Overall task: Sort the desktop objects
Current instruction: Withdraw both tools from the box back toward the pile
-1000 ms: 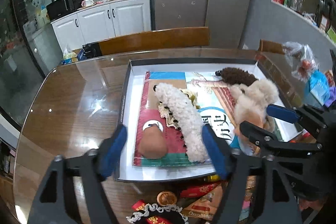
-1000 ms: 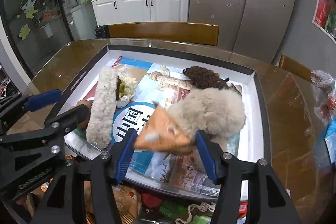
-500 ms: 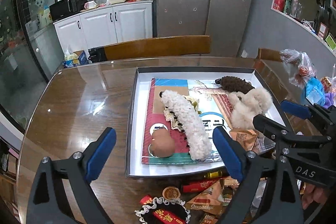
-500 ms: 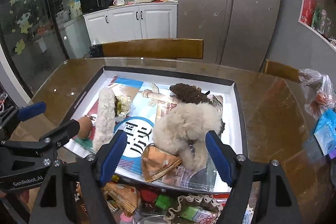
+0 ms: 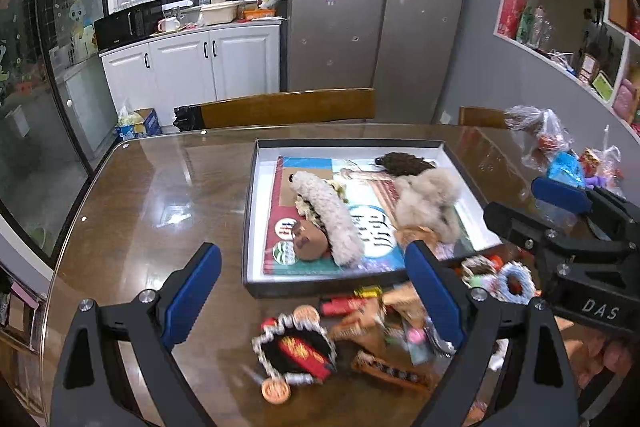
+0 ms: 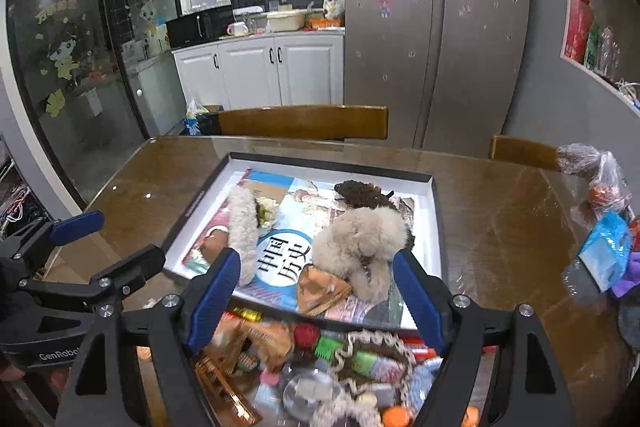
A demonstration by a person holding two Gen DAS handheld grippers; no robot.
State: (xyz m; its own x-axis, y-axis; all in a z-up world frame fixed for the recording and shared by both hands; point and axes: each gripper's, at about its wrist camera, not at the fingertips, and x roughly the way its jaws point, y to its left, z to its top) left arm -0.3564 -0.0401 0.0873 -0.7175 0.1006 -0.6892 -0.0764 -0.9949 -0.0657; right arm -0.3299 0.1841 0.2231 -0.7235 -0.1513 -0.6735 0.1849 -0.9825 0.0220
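Both of my grippers have pulled back and up from the tray since a second ago, so the loose pile on the near table edge now fills the bottom of each view. In that time the orange packet left my right gripper; it now lies in the tray's near right part, against the beige fluffy clip. Those jaws have just been opening and stand wide apart with nothing between them. My left gripper is spread wide too, and empty.

Sorted things sit in the shallow black-rimmed tray on a printed sheet: the long cream fluffy clip left of centre, a brown round piece touching its near end, the dark brown clip far right. Keeping them flat and side by side leaves room, I judge, for more.

Still to sort is the near pile: wrappers, a lace-edged black and red pouch, small coins or tokens, though blur makes these hard to name.

Readable writing: large Chinese characters on the sheet's blue circle, "DAS" on one gripper body, "GenRobo" cut off on the other.
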